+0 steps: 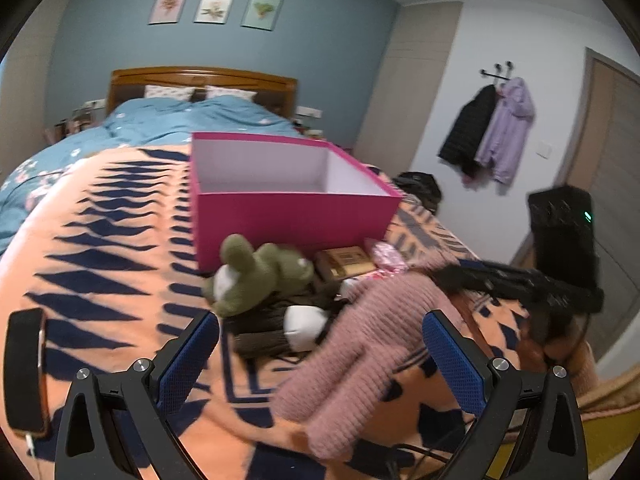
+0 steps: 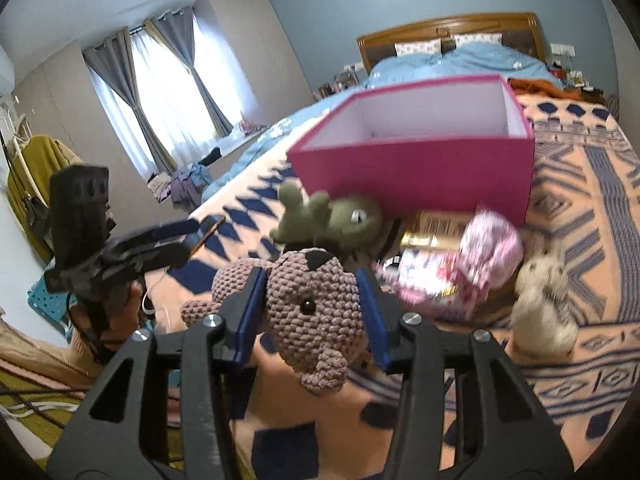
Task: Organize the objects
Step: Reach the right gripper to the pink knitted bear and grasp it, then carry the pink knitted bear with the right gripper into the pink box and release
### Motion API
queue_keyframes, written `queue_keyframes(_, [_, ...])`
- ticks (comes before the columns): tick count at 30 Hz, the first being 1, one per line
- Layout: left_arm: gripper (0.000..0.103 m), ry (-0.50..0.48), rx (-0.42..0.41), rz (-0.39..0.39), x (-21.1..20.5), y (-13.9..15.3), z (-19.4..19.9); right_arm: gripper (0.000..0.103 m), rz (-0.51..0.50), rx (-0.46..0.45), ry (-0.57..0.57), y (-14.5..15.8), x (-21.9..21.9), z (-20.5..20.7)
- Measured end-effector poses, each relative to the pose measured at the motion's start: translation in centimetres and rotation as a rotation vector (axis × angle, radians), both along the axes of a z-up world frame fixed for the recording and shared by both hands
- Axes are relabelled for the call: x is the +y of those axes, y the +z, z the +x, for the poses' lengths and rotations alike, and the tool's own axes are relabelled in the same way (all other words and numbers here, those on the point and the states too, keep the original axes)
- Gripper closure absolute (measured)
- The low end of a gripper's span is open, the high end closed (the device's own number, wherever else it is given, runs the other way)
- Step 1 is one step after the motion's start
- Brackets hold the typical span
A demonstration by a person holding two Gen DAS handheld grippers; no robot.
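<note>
your right gripper (image 2: 312, 300) squeezes the pink knitted elephant (image 2: 312, 312). the pink box (image 2: 416, 168) sits straight ahead, past the green toy (image 2: 332, 220). your left gripper (image 1: 320, 344) is wide open, holding nothing.

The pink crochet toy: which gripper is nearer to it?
Right. The right gripper is shut on the pink crochet toy; the left gripper is open, short of it.

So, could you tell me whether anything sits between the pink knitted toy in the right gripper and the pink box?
Yes. The green plush toy lies between the knitted toy, clamped in the right gripper, and the box, against the box's near wall.
</note>
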State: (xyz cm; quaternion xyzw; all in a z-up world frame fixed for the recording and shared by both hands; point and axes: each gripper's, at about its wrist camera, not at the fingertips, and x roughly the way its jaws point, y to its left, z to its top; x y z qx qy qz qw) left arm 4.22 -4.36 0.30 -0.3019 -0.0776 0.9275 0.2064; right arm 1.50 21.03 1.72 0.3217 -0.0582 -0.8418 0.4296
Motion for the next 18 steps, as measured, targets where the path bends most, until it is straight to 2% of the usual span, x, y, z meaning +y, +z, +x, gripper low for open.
queue_keyframes(5, [0.002, -0.009, -0.025, -0.029, 1.1, -0.6, -1.2, 0.054, -0.032, 0.020, -0.022, 1.2, 0.0, -1.3])
queue_keyframes(10, [0.025, -0.037, -0.077, -0.025, 1.8, -1.2, -3.1, 0.054, -0.049, 0.051, -0.027, 2.3, -0.2, -2.2])
queue_keyframes(12, [0.041, -0.046, -0.088, -0.022, 2.0, -1.0, -3.8, 0.054, -0.056, 0.059, -0.024, 2.7, -0.4, -2.6])
queue_keyframes(14, [0.052, -0.053, -0.088, -0.013, 2.0, -0.6, -4.4, 0.054, -0.053, 0.074, -0.027, 3.1, -0.6, -2.9])
queue_keyframes(15, [0.055, -0.052, -0.082, -0.017, 2.1, -0.3, -4.6, 0.054, -0.051, 0.081, -0.028, 3.3, -0.7, -3.1])
queue_keyframes(18, [0.058, -0.044, -0.055, -0.028, 2.2, 0.7, -5.4, 0.054, -0.063, 0.098, -0.033, 3.9, -0.8, -3.9])
